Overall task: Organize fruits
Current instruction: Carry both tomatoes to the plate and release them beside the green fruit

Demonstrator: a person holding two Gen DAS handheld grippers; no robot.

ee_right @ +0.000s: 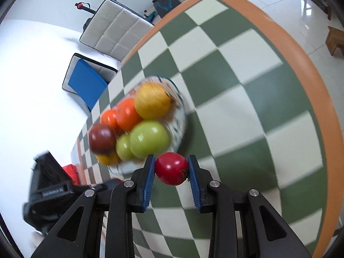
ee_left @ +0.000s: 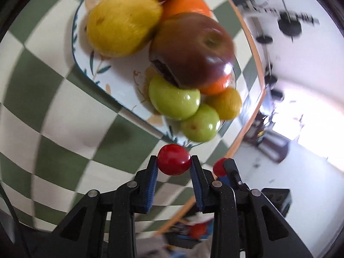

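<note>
left tool: my left tool [ee_left: 174, 163] is clamped on a small red fruit [ee_left: 174, 159], blue pads pressing it from both sides, so that hand is loaded

right tool: same deal, my right tool [ee_right: 171, 168] is pinching a red tomato [ee_right: 171, 169], with its green stem bit against the right pad

plate: the patterned plate [ee_left: 120, 83] sits on the checkered desk [ee_left: 43, 99], already piled with a yellow fruit [ee_left: 122, 22], oranges, a dark red apple [ee_left: 192, 49] and green ones [ee_left: 174, 101]

which way it lies: from the left tool the plate is straight ahead, its near rim just past the fruit I'm holding; from the right tool it's ahead and off to the left

who's nearer: I'd say left, the pile fills its view

free spot: the bare patch of plate is on the left side in the left view, next to the yellow fruit, so I'd aim there

risk: that pile looks stacked, and a bump could roll a green one off near the desk edge

blur: both views are smeary, so I can't tell fine gaps
</note>
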